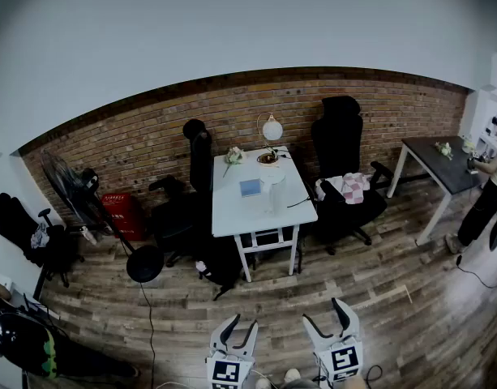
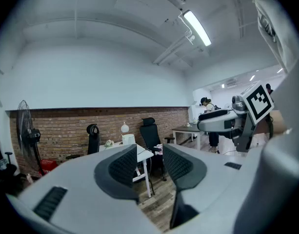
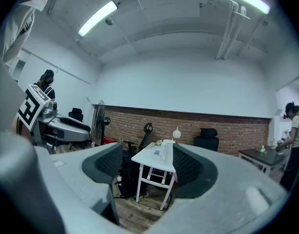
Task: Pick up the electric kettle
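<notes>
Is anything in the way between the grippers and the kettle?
Nothing visible is. Only floor lies between the left gripper, the right gripper and the table. The kettle stands there; a blue box sits beside it, not in front.

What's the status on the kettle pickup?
Left gripper open, empty; right gripper the same. Electric kettle untouched on white table, far off. Left chair and right chair flank table.
</notes>
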